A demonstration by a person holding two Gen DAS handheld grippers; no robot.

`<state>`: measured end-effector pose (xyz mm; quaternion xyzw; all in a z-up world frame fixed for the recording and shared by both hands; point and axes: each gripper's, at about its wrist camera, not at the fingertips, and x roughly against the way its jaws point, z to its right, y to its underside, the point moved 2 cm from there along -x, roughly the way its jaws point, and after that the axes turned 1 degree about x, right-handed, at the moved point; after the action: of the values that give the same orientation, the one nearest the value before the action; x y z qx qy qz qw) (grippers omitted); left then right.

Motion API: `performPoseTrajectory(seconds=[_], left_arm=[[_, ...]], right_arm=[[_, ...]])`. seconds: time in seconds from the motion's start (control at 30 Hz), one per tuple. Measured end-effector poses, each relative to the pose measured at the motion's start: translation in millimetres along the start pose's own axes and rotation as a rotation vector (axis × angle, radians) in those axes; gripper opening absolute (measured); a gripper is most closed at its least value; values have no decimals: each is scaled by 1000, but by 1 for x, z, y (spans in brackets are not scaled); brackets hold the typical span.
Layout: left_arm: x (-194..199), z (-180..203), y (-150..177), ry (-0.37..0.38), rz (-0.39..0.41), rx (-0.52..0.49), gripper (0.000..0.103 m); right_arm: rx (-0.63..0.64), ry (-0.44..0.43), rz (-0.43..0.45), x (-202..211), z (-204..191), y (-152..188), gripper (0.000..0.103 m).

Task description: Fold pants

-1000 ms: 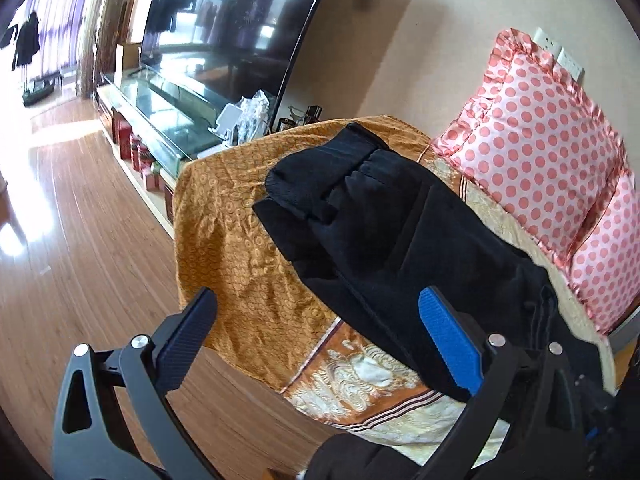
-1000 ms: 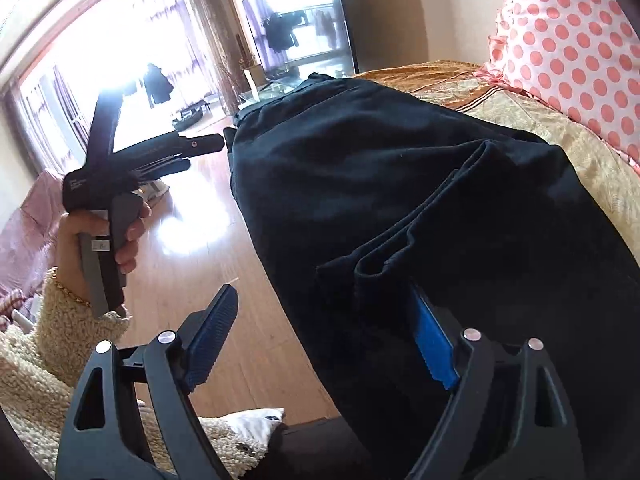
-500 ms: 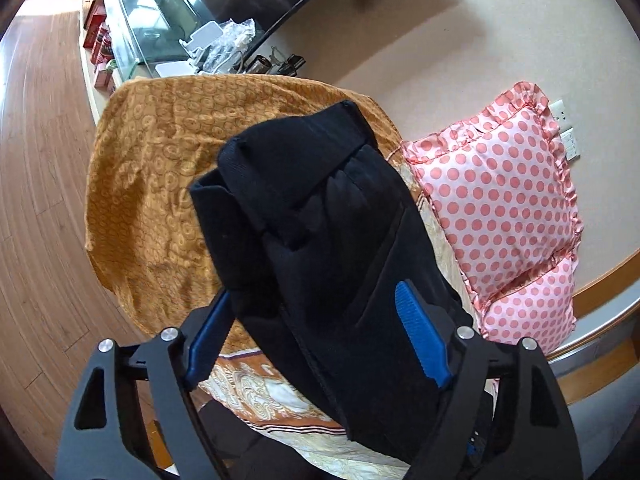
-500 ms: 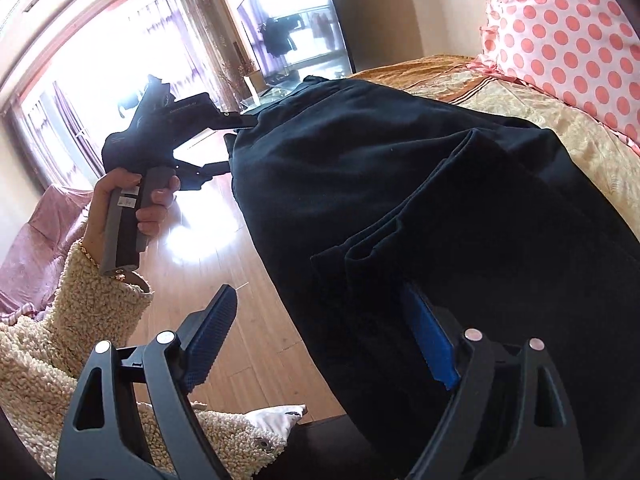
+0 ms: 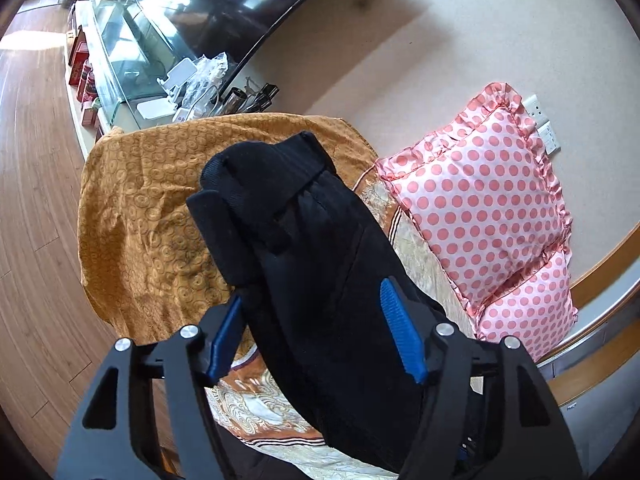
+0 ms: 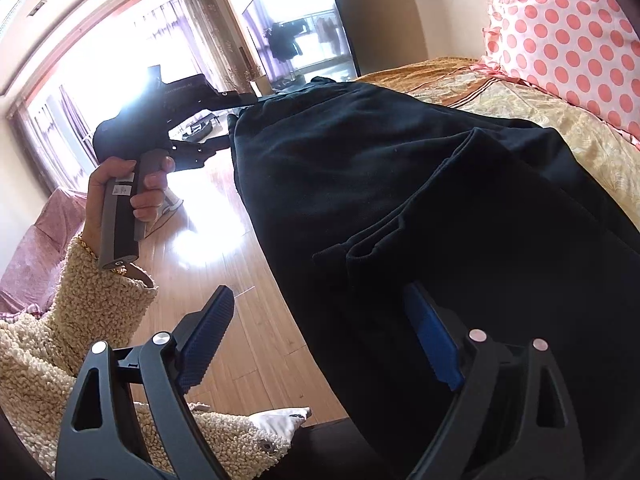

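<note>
Black pants (image 5: 304,248) lie lengthwise on a bed with an orange and gold cover (image 5: 136,208), waistband at the far end. My left gripper (image 5: 316,332) is open, its blue pads on either side of the pants' near part, one pad partly behind the cloth edge. In the right wrist view the pants (image 6: 420,184) fill the right side, with folded leg hems near the middle. My right gripper (image 6: 320,332) is open at the pants' near edge, its right pad against the cloth. The left gripper (image 6: 200,100) shows there too, held by a hand, at the pants' far corner.
Two pink polka-dot pillows (image 5: 480,208) lean against the wall beside the bed. A TV (image 5: 208,4) and a glass cabinet (image 5: 128,52) with small items stand beyond the bed's end. Wooden floor (image 5: 32,200) lies on the left. A bright window (image 6: 120,80) is behind.
My left gripper has swung from beside the bed onto the pants and now straddles them. The right gripper has barely moved.
</note>
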<state>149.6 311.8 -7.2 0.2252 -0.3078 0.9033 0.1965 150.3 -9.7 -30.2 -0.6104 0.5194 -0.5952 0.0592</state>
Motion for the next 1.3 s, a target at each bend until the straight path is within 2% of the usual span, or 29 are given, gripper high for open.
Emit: performPoseTrajectory(seconds=[0.07, 0.2, 0.23, 0.27, 0.33, 0.43, 0.57, 0.77, 0.9, 1.1, 1.2, 1.3], left_arm=[[-12, -13, -1, -1, -22, 62, 65], [-16, -26, 0, 42, 7, 126, 59], [-17, -27, 0, 33, 15, 133, 51], [-19, -29, 0, 9, 19, 137, 37], [-21, -33, 2, -24, 33, 154, 25], [-16, -30, 4, -42, 58, 139, 18], [0, 4, 1, -69, 126, 6, 14], [13, 73, -4, -25, 160, -174, 13], [14, 127, 5, 29, 163, -293, 13], [9, 218, 44, 163, 105, -486, 12], [9, 266, 81, 255, 59, -619, 12], [3, 298, 129, 361, -40, -726, 12]], right_arm=[[-6, -4, 3, 0, -1, 0, 89], [-9, -11, 13, 2, -1, 2, 89], [-12, -14, 17, 2, 0, 2, 89], [-17, -16, 20, 3, 1, 2, 89], [-26, -24, 27, 5, 1, 3, 89], [-43, -37, 35, 10, 3, 7, 89], [-66, -37, 52, 21, 10, 14, 90], [-134, -39, 113, 48, 30, 25, 92], [-180, -24, 159, 72, 45, 35, 93], [-249, 25, 226, 107, 70, 54, 93], [-279, 51, 259, 123, 81, 64, 93], [-288, 74, 284, 139, 84, 73, 93]])
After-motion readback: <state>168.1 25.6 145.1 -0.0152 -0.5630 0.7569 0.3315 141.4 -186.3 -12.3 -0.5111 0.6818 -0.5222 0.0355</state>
